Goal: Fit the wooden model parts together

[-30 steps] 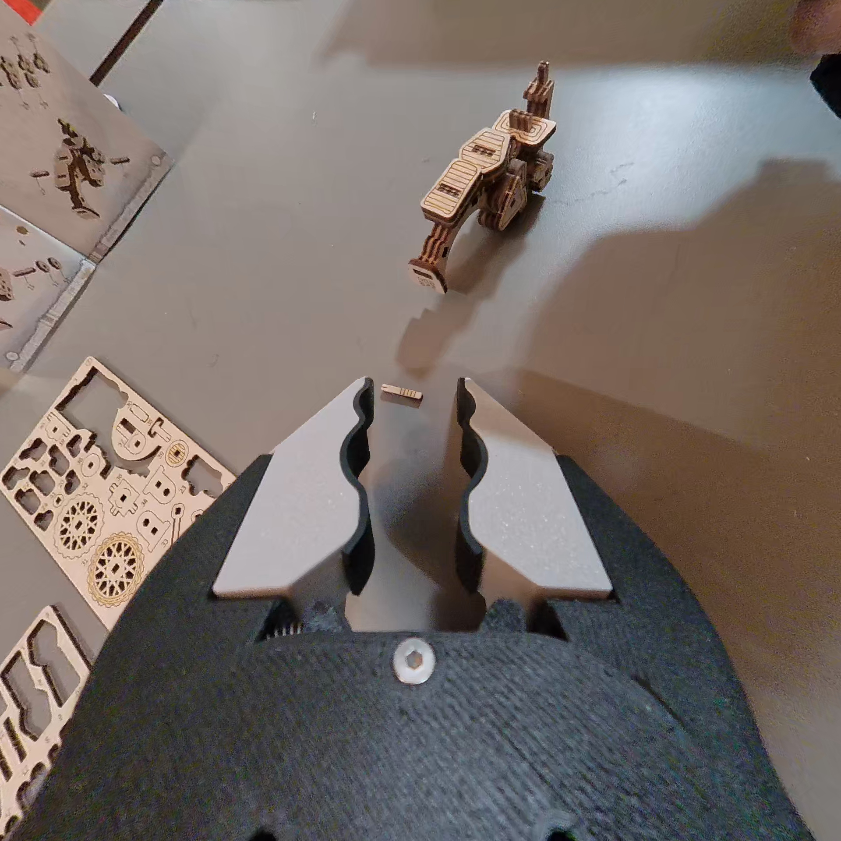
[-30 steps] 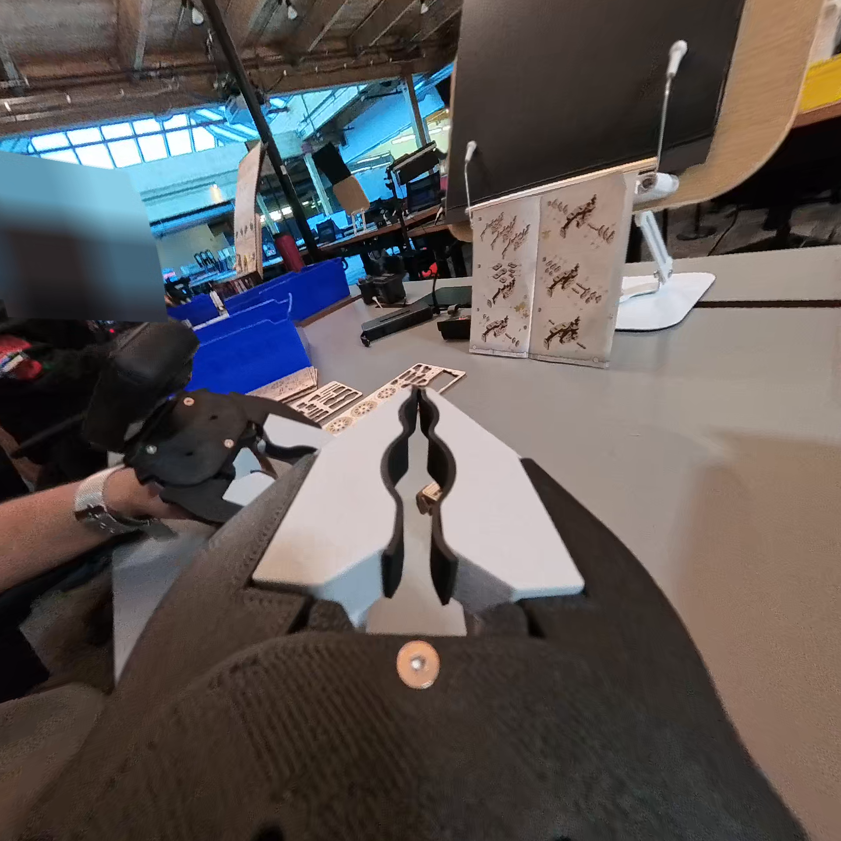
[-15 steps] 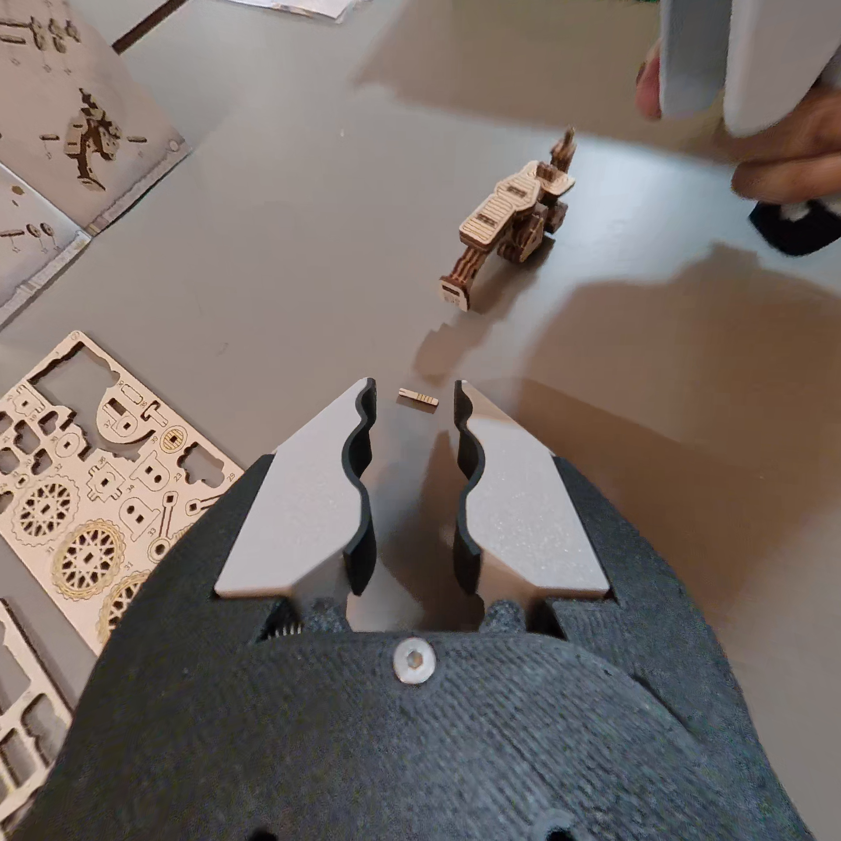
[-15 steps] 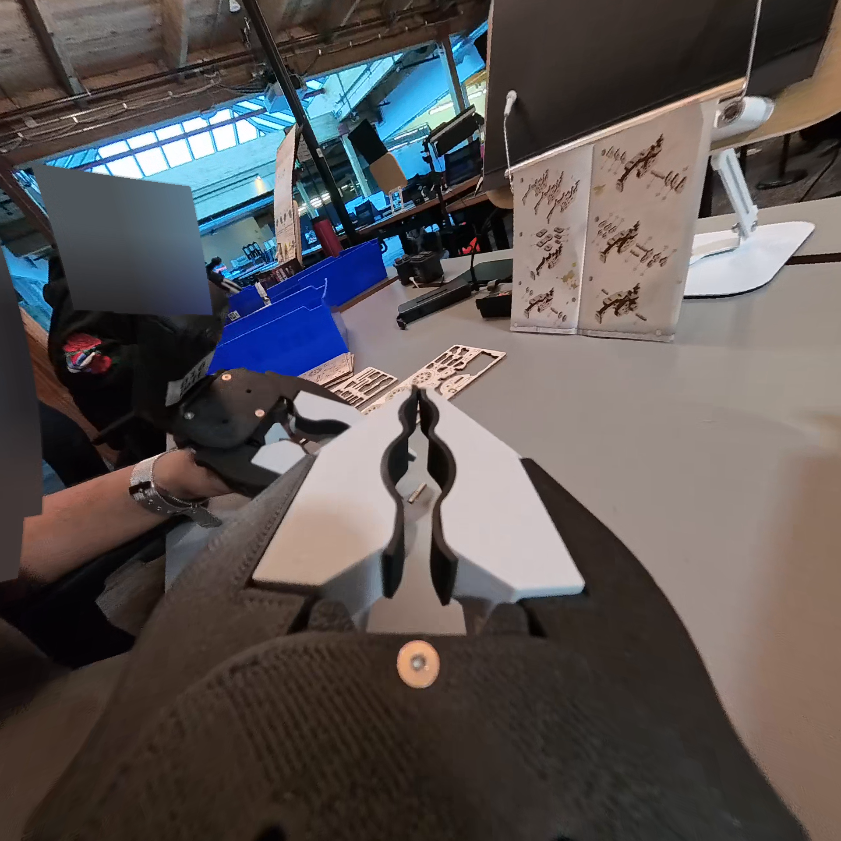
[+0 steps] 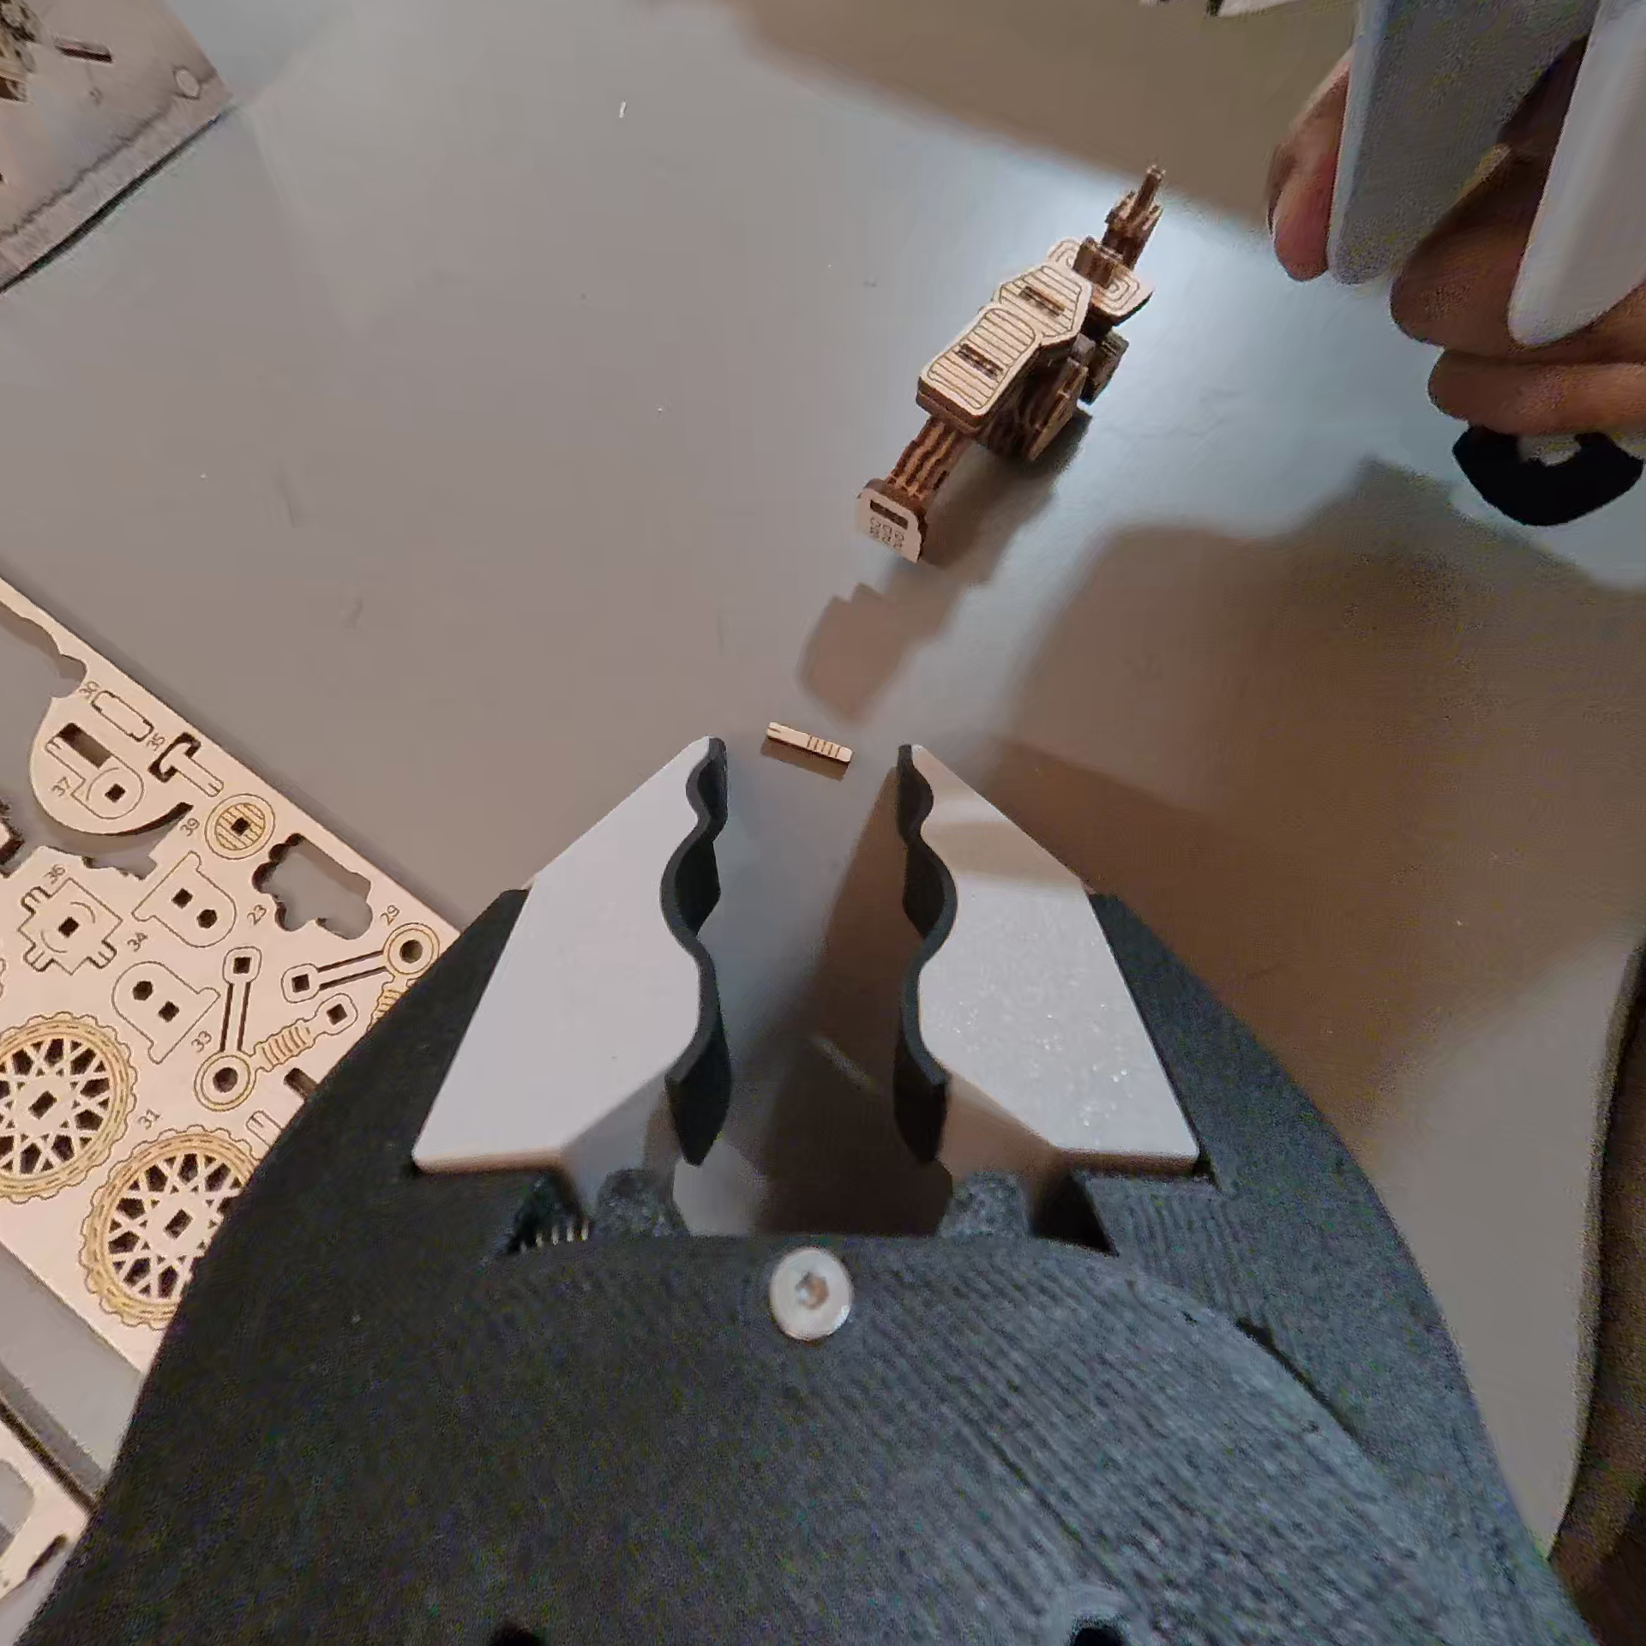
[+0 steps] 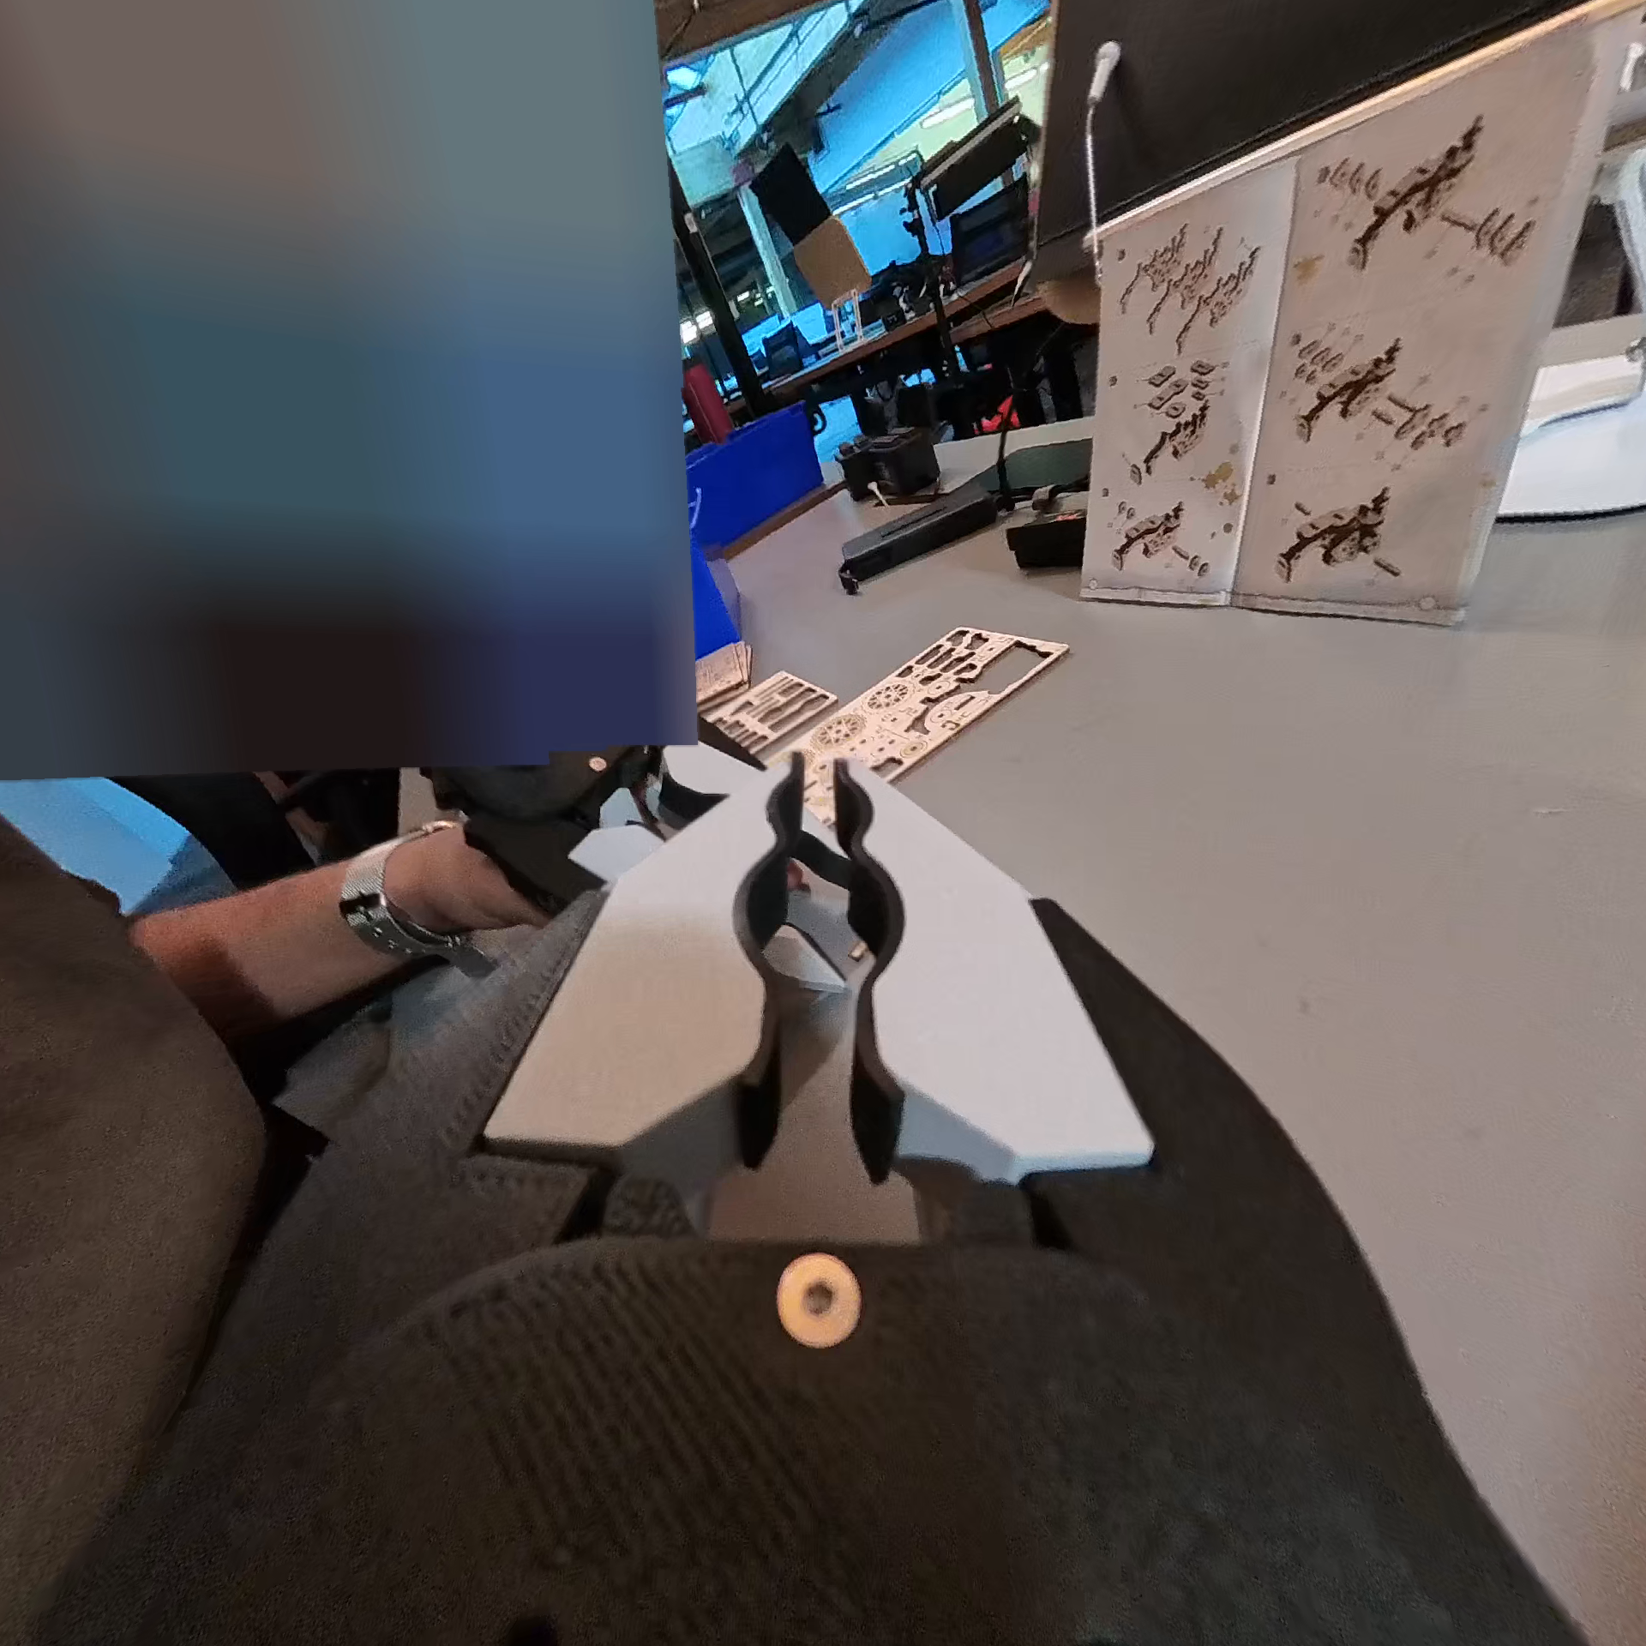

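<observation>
Two grippers idle. Left gripper (image 5: 809, 757) spread wide, small wooden pin (image 5: 808, 744) just past tips at 12 o'clock, lined up for pinching. Partly built model (image 5: 1024, 356) at 1 o'clock. Right gripper (image 6: 819, 779) narrowed, apparently empty, raised clear.

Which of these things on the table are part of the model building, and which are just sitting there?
Part of the job:
small wooden piece
half-built wooden model
cut-out part sheets
instruction sheets

Just sitting there:
blue bins
black devices
white stand base

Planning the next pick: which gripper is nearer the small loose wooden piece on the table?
Left. The left gripper sits just short of the small wooden piece; the right gripper hangs farther off, beyond the model.
</observation>
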{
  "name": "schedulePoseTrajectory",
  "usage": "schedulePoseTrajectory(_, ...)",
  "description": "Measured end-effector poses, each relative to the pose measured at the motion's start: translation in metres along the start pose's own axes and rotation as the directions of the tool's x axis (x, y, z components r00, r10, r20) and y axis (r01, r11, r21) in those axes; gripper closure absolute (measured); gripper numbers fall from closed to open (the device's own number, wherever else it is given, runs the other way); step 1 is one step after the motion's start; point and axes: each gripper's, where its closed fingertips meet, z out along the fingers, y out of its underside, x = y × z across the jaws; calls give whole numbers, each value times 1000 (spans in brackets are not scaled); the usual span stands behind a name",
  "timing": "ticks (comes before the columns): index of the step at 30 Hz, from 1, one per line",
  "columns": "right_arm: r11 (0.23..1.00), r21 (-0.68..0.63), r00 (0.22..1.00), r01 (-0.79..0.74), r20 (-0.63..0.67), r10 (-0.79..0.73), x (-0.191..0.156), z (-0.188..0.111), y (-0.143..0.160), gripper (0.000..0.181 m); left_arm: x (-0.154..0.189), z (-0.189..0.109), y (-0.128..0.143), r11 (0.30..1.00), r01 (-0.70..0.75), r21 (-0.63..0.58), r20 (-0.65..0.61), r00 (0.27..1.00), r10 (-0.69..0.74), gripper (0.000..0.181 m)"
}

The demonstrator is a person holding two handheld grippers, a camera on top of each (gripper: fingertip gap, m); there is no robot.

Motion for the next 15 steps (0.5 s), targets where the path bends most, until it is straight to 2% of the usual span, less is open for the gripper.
schedulePoseTrajectory(8, 986, -75, 989, 149, -12, -151, -4, 7, 14, 178, 1, -1, -1, 1000, 15, 7, -23, 1000, -15, 144)
schedulePoseTrajectory(15, 982, -126, 990, 141, 27, -139, -9, 11, 24, 179, -4, -4, -4, 995, 94, 33, -51, 994, -93, 143)
